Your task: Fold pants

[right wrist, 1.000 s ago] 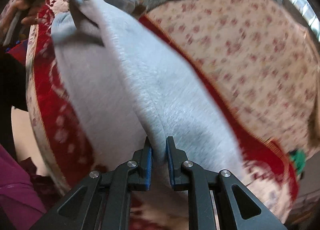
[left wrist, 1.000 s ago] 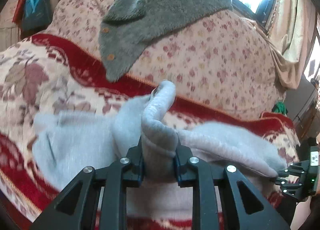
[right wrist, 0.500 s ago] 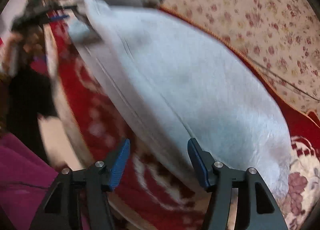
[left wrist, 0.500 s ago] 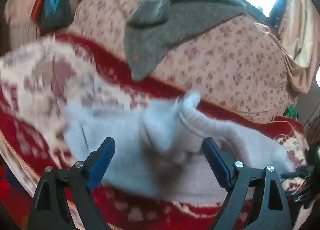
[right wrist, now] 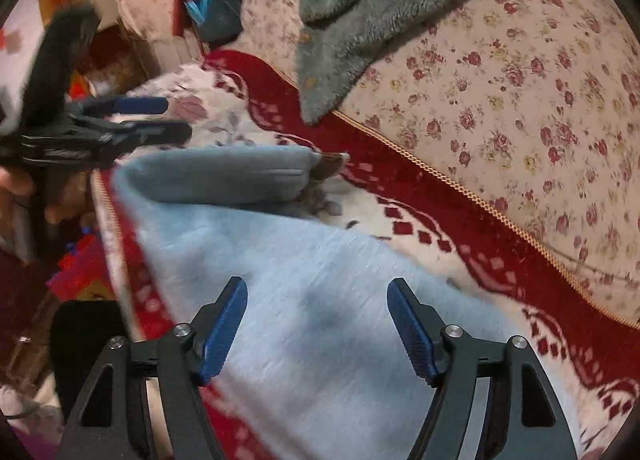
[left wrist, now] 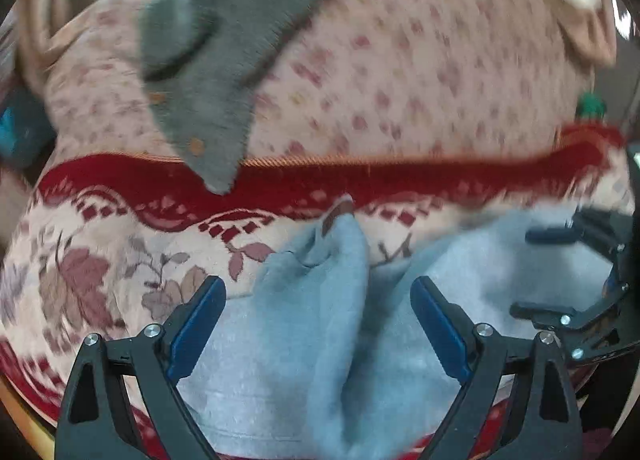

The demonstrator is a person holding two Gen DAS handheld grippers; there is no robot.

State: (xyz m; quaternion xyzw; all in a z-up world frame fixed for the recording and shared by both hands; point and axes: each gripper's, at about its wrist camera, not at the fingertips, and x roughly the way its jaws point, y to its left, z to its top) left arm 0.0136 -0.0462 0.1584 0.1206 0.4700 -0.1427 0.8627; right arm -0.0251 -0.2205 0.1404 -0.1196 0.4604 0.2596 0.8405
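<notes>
Now pants (left wrist: 320, 340) lie below both opening tongs, untouched.

Sofa seat (right wrist: 460, 220) has a red-and-cream floral cover; light blue pants (right wrist: 320, 300) lie flat on it, grey fleece (right wrist: 380, 0) draped over backrest.

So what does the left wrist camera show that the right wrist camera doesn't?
Only the left wrist view shows a green thing at the sofa's far end. Only the right wrist view shows a blue bag, coloured floor tiles and a hand. Both show the pants, the grey fleece and both opening claws, left and right, with pants between the pads, untouched.
</notes>
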